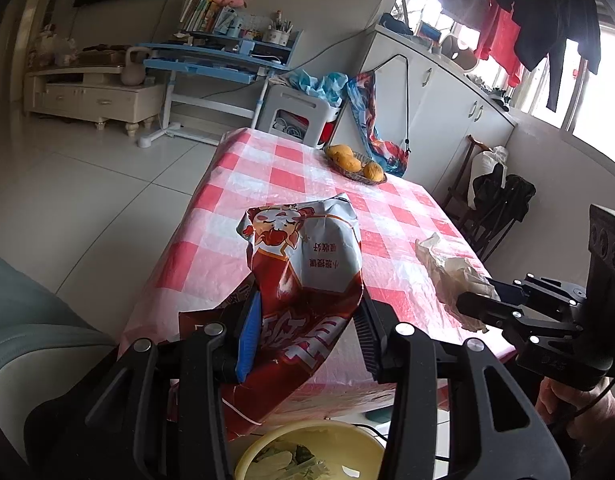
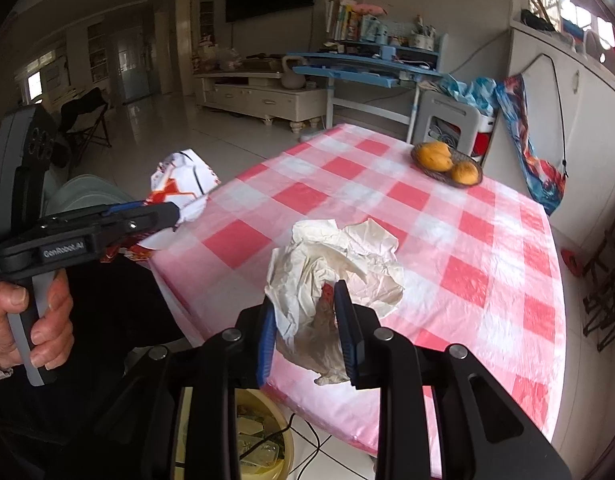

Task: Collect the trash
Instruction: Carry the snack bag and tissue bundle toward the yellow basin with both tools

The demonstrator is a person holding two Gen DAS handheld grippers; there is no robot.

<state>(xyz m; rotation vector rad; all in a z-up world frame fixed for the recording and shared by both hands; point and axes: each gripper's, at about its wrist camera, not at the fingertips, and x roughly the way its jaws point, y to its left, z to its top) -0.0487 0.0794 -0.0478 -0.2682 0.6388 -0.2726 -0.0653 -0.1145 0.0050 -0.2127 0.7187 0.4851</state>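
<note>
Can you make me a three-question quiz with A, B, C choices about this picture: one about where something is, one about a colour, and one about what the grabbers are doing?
1. Where is the basket of fruit?
A. On the floor
B. On the table, at the far end
C. Inside the yellow bin

2. What colours are the tablecloth squares?
A. Red and white
B. Blue and green
C. Black and yellow

3. What is the right gripper doing?
A. Hanging empty
B. Holding an orange
C. Clamping crumpled white paper

Answers:
1. B, the basket sits on the far end of the table.
2. A, the cloth is a red and white check.
3. C, its pads press the paper, while the left gripper grips the snack bag.
</note>
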